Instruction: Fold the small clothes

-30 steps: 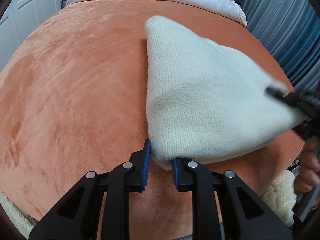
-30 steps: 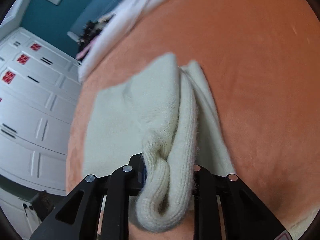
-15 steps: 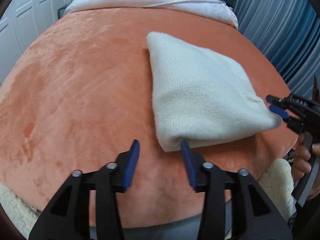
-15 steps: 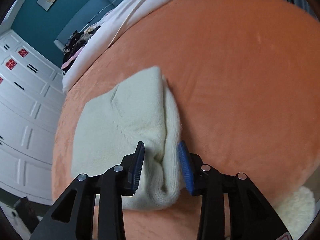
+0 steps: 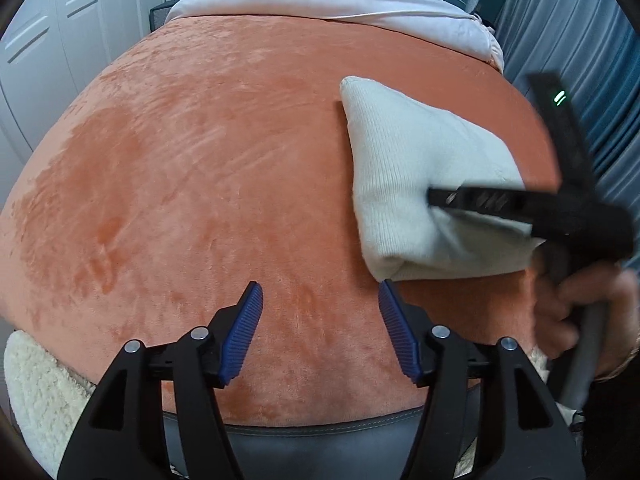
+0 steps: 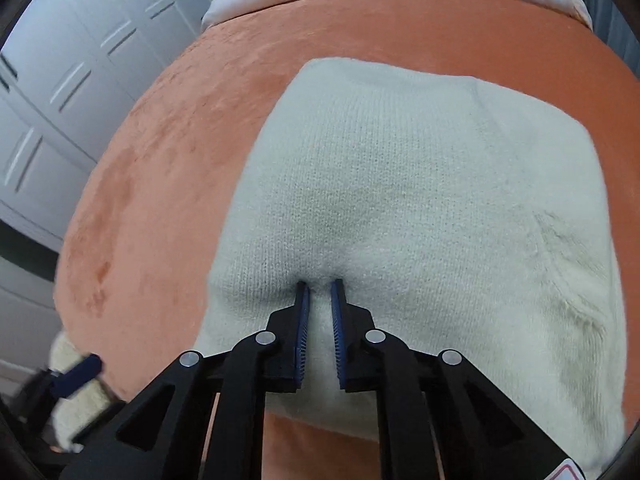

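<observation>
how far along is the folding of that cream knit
Done: the cream knit garment lies folded on the orange blanket. In hand: the right gripper, nearly closed, presses its top; the left gripper is open, off it. Left: any further fold; none visibly started.

No readable text, label, brand or number appears in either view (a red-edged sticker [image 6: 566,474] at the right wrist view's lower edge is cut off, illegible).
</observation>
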Tool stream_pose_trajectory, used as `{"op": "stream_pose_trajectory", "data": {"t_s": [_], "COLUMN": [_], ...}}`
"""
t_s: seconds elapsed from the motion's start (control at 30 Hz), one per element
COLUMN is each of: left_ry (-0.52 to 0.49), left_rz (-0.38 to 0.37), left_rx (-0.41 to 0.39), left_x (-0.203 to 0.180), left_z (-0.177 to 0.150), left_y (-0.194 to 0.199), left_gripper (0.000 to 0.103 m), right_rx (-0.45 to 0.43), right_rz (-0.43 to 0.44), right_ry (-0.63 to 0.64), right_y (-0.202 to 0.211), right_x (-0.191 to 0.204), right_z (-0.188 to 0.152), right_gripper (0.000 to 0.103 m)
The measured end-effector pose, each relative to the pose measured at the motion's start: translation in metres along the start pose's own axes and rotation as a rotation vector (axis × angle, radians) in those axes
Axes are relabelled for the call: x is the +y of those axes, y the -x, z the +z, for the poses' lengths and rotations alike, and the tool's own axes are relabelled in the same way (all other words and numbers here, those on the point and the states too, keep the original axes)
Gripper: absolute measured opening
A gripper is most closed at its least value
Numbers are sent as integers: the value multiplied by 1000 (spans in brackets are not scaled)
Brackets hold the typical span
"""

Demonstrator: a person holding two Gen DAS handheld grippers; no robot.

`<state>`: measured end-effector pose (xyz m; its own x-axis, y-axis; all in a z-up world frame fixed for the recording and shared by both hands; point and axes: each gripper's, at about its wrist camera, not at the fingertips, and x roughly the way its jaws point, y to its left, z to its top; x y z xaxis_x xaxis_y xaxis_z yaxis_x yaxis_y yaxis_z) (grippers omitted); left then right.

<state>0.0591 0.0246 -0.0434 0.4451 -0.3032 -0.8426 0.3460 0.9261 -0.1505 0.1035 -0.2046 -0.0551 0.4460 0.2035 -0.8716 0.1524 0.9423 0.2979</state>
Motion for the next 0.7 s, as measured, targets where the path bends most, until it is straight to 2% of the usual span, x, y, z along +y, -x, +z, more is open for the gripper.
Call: {"op": "stream_pose_trajectory", "data": {"t_s": [0.03,0.07,0.13,0.17,0.2,0.23,0.27,0.3,0.4,0.47,0.53,0.57,0.6,0.67,0.7], "left_ry": [-5,-14,-41,-60,-79,-101,-123,-135,-131,-114,-90,-85,-84,-86,-90], "left_rz": [-8,-18,-23,-28,-35,-36,-30,-23,-23,-10,-21,-31,-50,-70,-69], "left_rx": [7,19,45,54,56,54,49,43,47,49,44,43,40,40,39], "left_x": [0,-1,-7,-13,-18,-23,-30,-34,-41,-42,-39,-38,-37,-36,-36], "left_z": [-2,-4,-8,-9,-10,-11,-11,-11,-5,1,8,11,15,20,22], "left_y": [-1,-4,-11,-14,-18,-22,-28,-34,-53,-64,-69,-69,-69,-67,-66], "left_gripper": [61,61,61,61,62,64,69,70,70,69,61,48,32,26,26], "right_rx": [-39,-83,-184,-223,-252,-271,-277,-280,-232,-200,-195,-191,-177,-176,-204], "right_rz": [43,64,73,76,64,38,16,-8,12,-30,-74,-95,-111,-123,-98], "right_ry": [-32,-45,-104,-143,-197,-257,-302,-351,-434,-432,-381,-355,-326,-300,-308], "right_y": [20,37,74,86,97,106,108,112,98,80,64,57,52,51,60], "right_x": [-5,-22,-41,-54,-69,-86,-99,-113,-138,-138,-129,-123,-119,-113,-116], "right_z": [0,-20,-36,-50,-64,-78,-85,-95,-106,-102,-94,-90,-82,-72,-69], "right_gripper": [9,9,15,24,37,43,47,47,49,50,53,45,24,15,14]}}
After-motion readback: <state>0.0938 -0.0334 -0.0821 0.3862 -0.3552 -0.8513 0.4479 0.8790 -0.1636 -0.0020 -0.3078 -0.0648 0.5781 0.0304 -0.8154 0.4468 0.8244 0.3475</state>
